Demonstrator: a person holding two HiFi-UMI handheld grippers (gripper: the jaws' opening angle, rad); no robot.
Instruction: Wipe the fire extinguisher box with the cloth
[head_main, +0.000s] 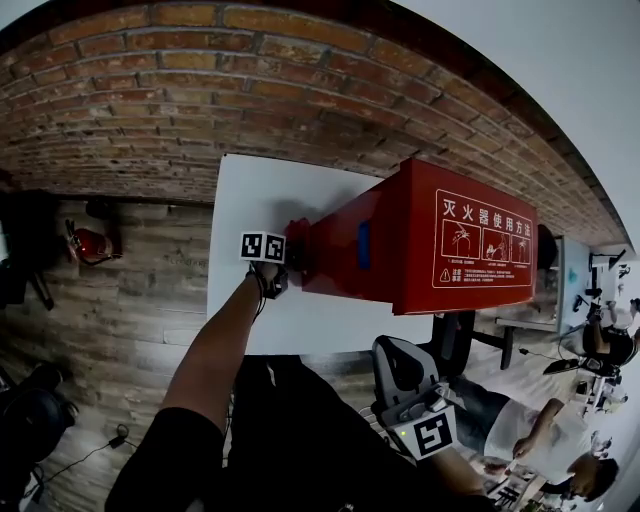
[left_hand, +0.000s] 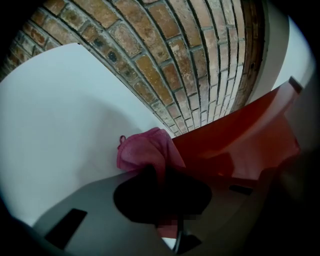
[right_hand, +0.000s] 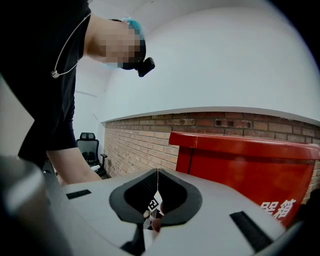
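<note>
Overhead, the fire extinguisher box (head_main: 420, 240) lies on the white table (head_main: 250, 190) by a brick wall (head_main: 200, 90), the left tool (head_main: 283, 262) at its end, the right tool (head_main: 425, 425) well apart. Left gripper view — jaws clenched on the pink cloth (left_hand: 145, 150), just beside the box. Right gripper view — jaws pressed together, empty

Your white table (head_main: 250, 200) stands against a red brick wall (head_main: 200, 90), and above the bricks there is a plain white wall (head_main: 540, 50). Left of the table lies a wooden plank floor (head_main: 130, 300). Near the table's right front corner stands an office chair (head_main: 400, 365).
</note>
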